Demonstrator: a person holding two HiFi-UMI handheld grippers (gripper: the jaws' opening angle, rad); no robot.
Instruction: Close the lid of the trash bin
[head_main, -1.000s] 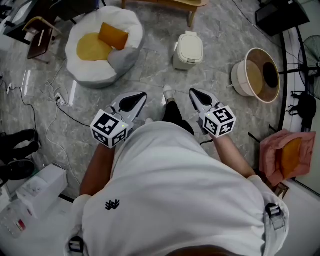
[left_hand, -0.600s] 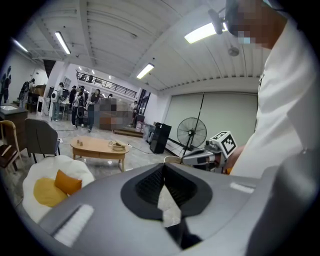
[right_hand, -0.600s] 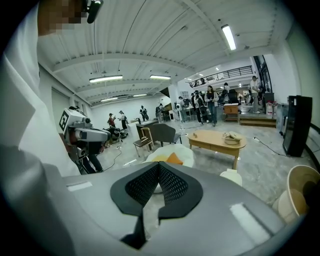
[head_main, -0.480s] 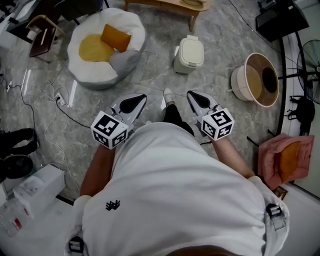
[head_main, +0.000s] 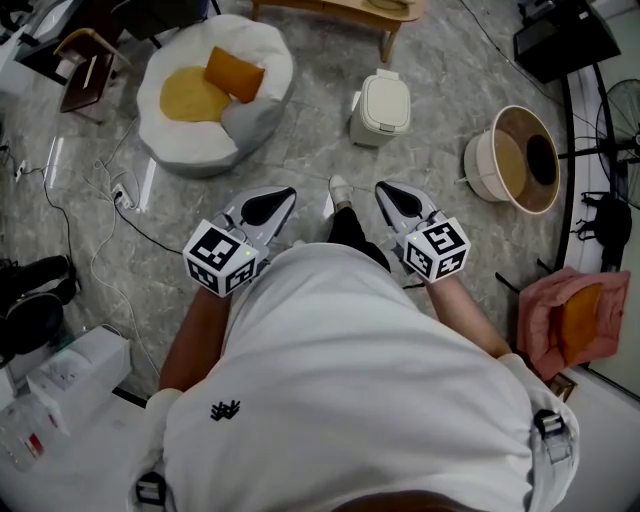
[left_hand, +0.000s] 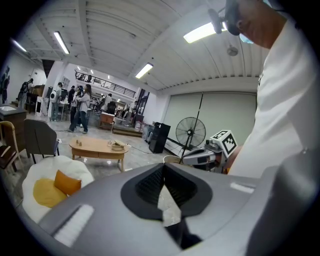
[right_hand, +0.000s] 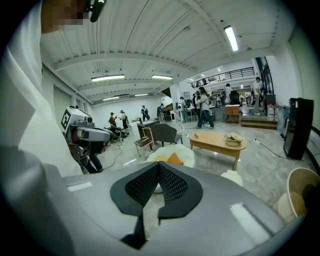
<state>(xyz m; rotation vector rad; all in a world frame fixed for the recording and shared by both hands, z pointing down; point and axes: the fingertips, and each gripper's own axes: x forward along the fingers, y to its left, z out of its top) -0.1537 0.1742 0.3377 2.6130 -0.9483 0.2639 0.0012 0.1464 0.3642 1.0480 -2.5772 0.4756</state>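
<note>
The cream trash bin (head_main: 380, 105) stands on the grey marble floor ahead of me, and its lid lies flat on top. Its pale top also peeks over the right gripper's body as the bin (right_hand: 231, 176) in the right gripper view. My left gripper (head_main: 284, 193) and right gripper (head_main: 384, 186) are held at chest height, well short of the bin, both pointing toward it. Each is shut with nothing between its black pads, as the left gripper (left_hand: 163, 166) and the right gripper (right_hand: 159, 165) show in their own views.
A white beanbag (head_main: 215, 90) with orange cushions sits to the bin's left. A wooden table (head_main: 345, 10) stands behind the bin, and a round tan basket (head_main: 515, 150) is at its right. Cables (head_main: 115, 200) cross the floor on the left. My foot (head_main: 340, 190) is between the grippers.
Almost nothing has moved: the head view drifted slightly, and both grippers hold the same place, still shut.
</note>
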